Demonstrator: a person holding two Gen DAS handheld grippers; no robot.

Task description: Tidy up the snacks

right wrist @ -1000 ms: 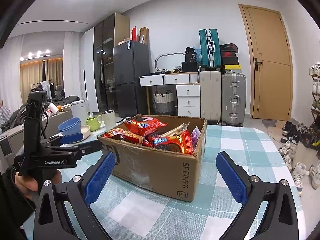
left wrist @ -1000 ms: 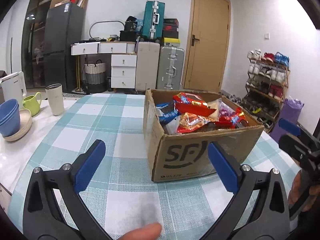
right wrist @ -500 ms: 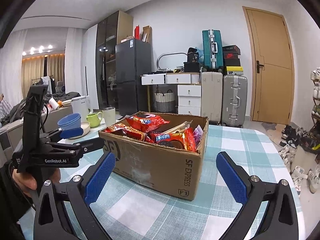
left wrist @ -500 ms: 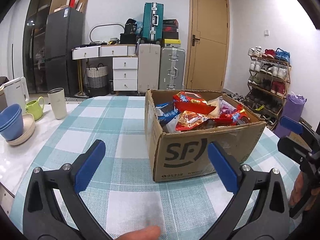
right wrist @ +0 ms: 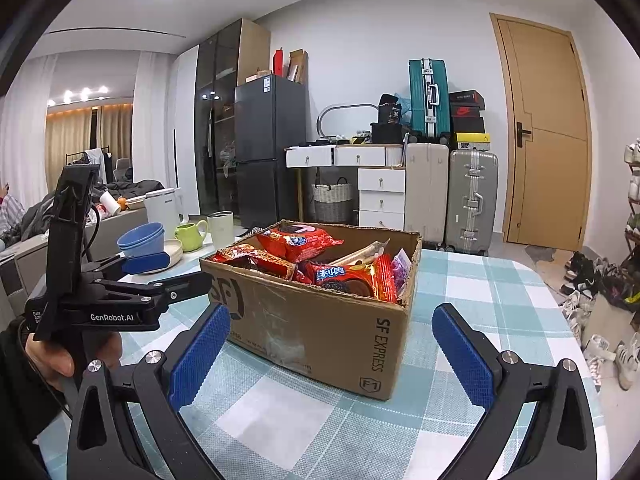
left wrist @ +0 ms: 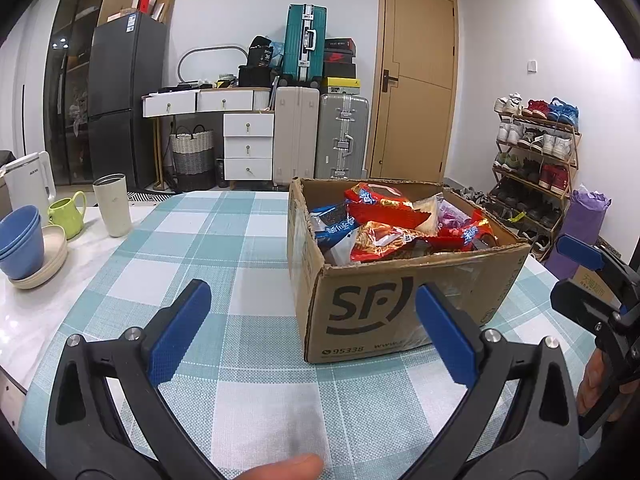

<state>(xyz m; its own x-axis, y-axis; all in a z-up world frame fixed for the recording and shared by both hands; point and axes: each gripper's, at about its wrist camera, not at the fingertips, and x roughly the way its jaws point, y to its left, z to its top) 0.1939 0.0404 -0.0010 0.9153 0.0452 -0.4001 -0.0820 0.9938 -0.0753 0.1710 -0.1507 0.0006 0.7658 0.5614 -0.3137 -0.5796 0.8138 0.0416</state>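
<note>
A lived-in home: dark fridge [left wrist: 128,96], stacked suitcases [left wrist: 320,136], shoe rack [left wrist: 536,152] by the door [left wrist: 416,92], checked tablecloth [left wrist: 200,248], sofa [right wrist: 24,240] beyond.

A table [left wrist: 132,276] with a teal-and-white checked cloth [left wrist: 248,328] carries an open cardboard box [left wrist: 384,312] of snacks; on its bare white edge stand a tumbler [left wrist: 113,205], a green mug [left wrist: 67,213], stacked blue bowls [left wrist: 19,240] on a plate [left wrist: 52,258], and a white kettle [left wrist: 28,180]

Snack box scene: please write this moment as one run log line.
left tool: open, empty | right tool: open, empty | cardboard box: on table, full of snack packets | untouched
</note>
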